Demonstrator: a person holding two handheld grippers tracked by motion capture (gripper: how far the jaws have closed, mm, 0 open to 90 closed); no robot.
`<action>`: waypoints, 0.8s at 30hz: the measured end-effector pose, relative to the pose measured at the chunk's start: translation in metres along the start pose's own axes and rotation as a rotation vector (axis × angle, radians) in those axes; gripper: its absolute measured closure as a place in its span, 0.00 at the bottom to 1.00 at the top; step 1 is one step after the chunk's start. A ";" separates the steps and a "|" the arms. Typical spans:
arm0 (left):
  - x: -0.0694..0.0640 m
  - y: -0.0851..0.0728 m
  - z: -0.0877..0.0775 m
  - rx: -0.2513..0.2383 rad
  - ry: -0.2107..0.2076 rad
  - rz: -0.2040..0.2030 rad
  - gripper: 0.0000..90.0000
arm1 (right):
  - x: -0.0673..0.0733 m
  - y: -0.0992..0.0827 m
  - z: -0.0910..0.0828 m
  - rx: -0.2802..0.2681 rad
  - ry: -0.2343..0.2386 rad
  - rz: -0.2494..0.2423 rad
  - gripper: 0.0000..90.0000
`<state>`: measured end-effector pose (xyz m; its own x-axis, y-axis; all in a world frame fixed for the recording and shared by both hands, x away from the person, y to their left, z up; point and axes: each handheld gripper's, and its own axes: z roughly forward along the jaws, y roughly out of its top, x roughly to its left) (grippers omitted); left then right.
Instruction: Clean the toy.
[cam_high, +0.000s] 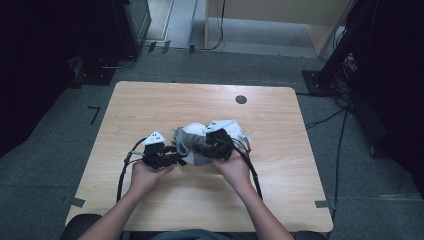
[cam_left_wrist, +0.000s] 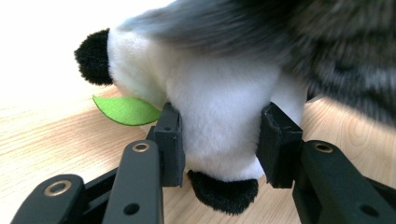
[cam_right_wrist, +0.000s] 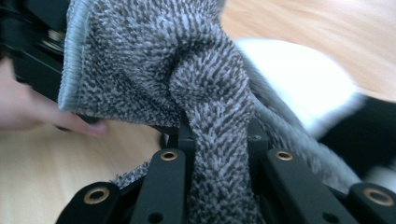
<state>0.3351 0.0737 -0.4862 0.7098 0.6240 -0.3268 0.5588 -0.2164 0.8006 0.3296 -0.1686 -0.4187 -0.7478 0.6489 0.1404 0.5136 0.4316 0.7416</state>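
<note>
A white plush toy (cam_high: 195, 130) with black ears and paws lies at the table's middle under a grey speckled cloth (cam_high: 196, 152). In the left gripper view the left gripper (cam_left_wrist: 219, 144) is shut on the plush toy's (cam_left_wrist: 219, 102) white body, both pads (cam_left_wrist: 170, 140) pressing into the fur. A green felt leaf (cam_left_wrist: 126, 110) sticks out beside it. The cloth (cam_left_wrist: 327, 42) drapes over the toy's top. The right gripper (cam_right_wrist: 217, 135) is shut on a bunched fold of the cloth (cam_right_wrist: 205, 93), with the white plush (cam_right_wrist: 299, 88) behind. Both grippers, left (cam_high: 175, 159) and right (cam_high: 212, 150), meet at the toy.
The wooden table (cam_high: 150, 100) carries a small dark round disc (cam_high: 241, 99) near its far edge. Cables (cam_high: 250, 170) trail from the grippers toward the person. Dark equipment and a wooden cabinet stand on the floor beyond the table.
</note>
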 end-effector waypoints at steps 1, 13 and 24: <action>0.000 0.000 0.000 -0.001 -0.002 -0.001 0.64 | -0.004 -0.003 -0.008 0.002 -0.033 0.001 0.86; 0.002 0.002 -0.001 0.005 -0.012 -0.004 0.64 | -0.054 -0.034 -0.067 -0.098 -0.165 0.128 0.86; 0.006 0.004 -0.001 0.019 -0.014 -0.011 0.65 | -0.087 -0.067 -0.069 -0.080 -0.229 0.247 0.86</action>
<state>0.3409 0.0779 -0.4848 0.7096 0.6159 -0.3422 0.5744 -0.2245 0.7871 0.3312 -0.2968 -0.4352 -0.4862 0.8556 0.1776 0.6260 0.1992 0.7540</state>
